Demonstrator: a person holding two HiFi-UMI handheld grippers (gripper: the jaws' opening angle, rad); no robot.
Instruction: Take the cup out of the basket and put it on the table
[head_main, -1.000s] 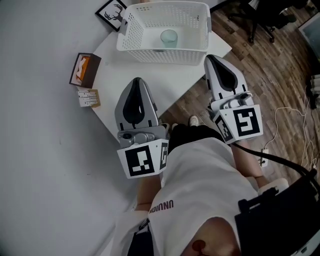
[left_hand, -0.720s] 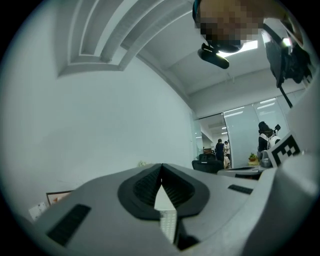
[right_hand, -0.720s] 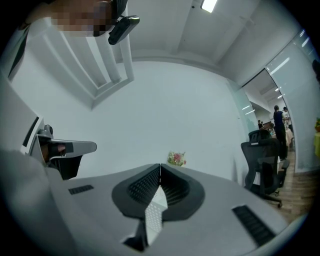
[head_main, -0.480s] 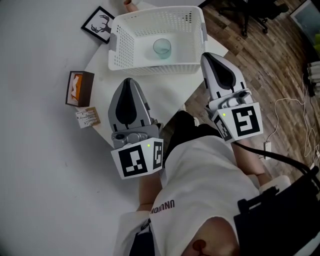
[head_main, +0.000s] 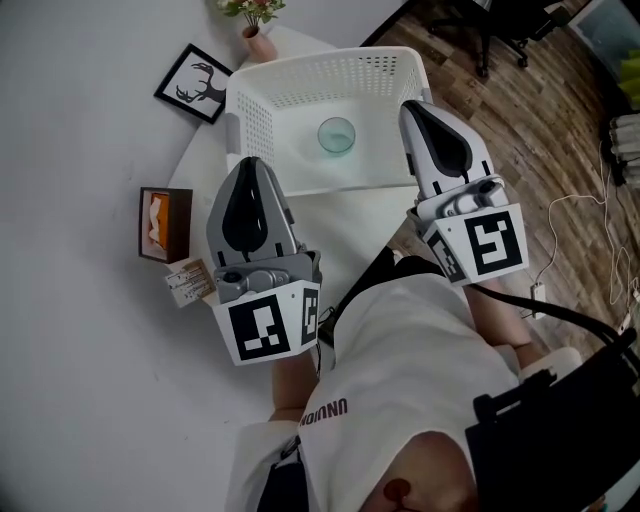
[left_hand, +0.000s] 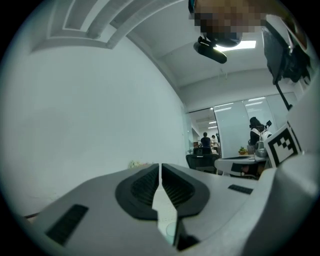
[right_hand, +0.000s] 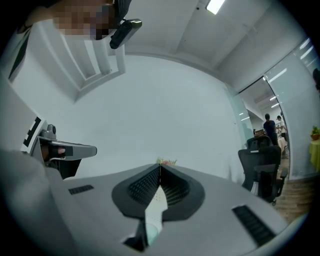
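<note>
A clear glass cup (head_main: 336, 134) stands upright on the floor of the white plastic basket (head_main: 262, 125), which sits on the white table (head_main: 350, 215). My left gripper (head_main: 250, 166) hovers over the table just before the basket's near left corner, jaws shut and empty. My right gripper (head_main: 418, 106) hangs at the basket's right wall, beside the cup, also shut with nothing held. In the left gripper view the gripper (left_hand: 160, 165) shows jaws meeting at the tips; the right gripper (right_hand: 160, 167) looks the same. A sliver of the cup (right_hand: 150, 232) shows between the right jaws.
A framed deer picture (head_main: 193, 83) and a small vase of flowers (head_main: 258, 40) stand at the table's far left. A brown tissue box (head_main: 162, 224) and a small card (head_main: 190, 282) lie left of my left gripper. Wooden floor (head_main: 540, 130) and office chairs lie to the right.
Both grippers have moved forward toward the basket; the right one now reaches the basket's right wall. The view has shifted, bringing the vase into sight. Both stay shut.
</note>
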